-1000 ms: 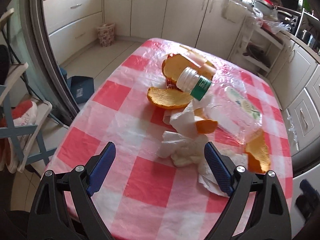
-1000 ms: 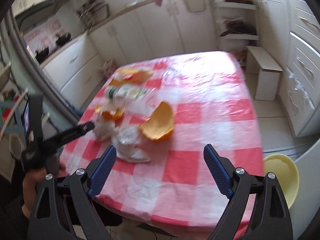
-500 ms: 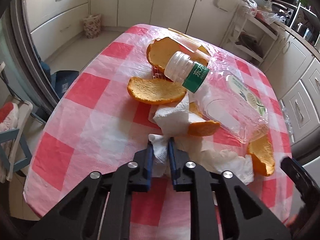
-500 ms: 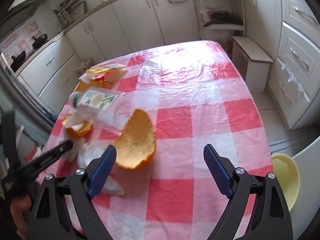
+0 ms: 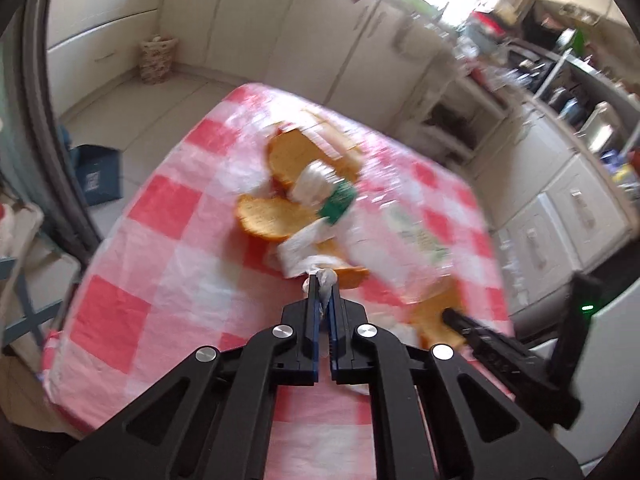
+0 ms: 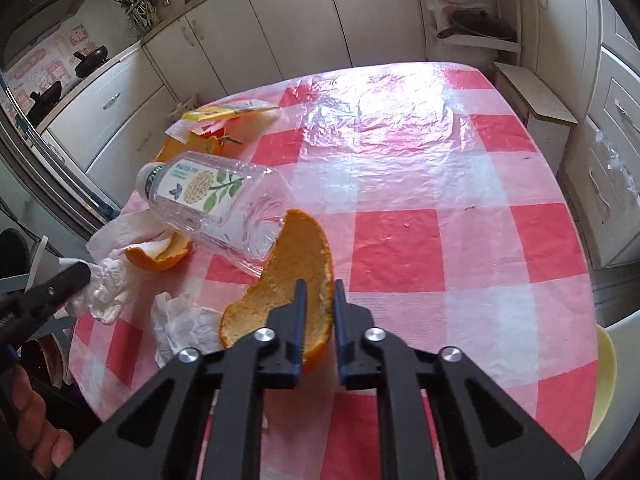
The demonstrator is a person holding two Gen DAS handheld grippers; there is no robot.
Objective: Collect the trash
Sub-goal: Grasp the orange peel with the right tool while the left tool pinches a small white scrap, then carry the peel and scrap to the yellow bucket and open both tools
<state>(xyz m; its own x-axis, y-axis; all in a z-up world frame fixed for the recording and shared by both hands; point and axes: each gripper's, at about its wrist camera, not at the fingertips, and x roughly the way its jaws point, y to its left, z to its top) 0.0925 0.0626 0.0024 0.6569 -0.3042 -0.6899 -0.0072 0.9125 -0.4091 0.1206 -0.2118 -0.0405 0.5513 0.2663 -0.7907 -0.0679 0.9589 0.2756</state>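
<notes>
My left gripper [image 5: 325, 280] is shut on a crumpled white tissue [image 5: 326, 277], lifted just above the red-checked table [image 5: 168, 208]; it also shows from the right wrist view [image 6: 100, 288]. My right gripper [image 6: 321, 286] is shut on the edge of a large orange peel [image 6: 296, 264]. A clear plastic bottle [image 6: 216, 204] with a white cap lies on its side behind the peel. More orange peels [image 5: 268, 216] and another tissue [image 6: 180, 324] lie around it.
A yellow wrapper [image 6: 224, 112] lies at the table's far left edge. A pale yellow bowl or seat [image 6: 602, 380] sits past the table's right edge. Kitchen cabinets [image 6: 260, 40] ring the room. A blue bin [image 5: 96, 172] stands on the floor.
My left gripper closed on the tissue and has lifted it. My right gripper moved in and closed on the large orange peel.
</notes>
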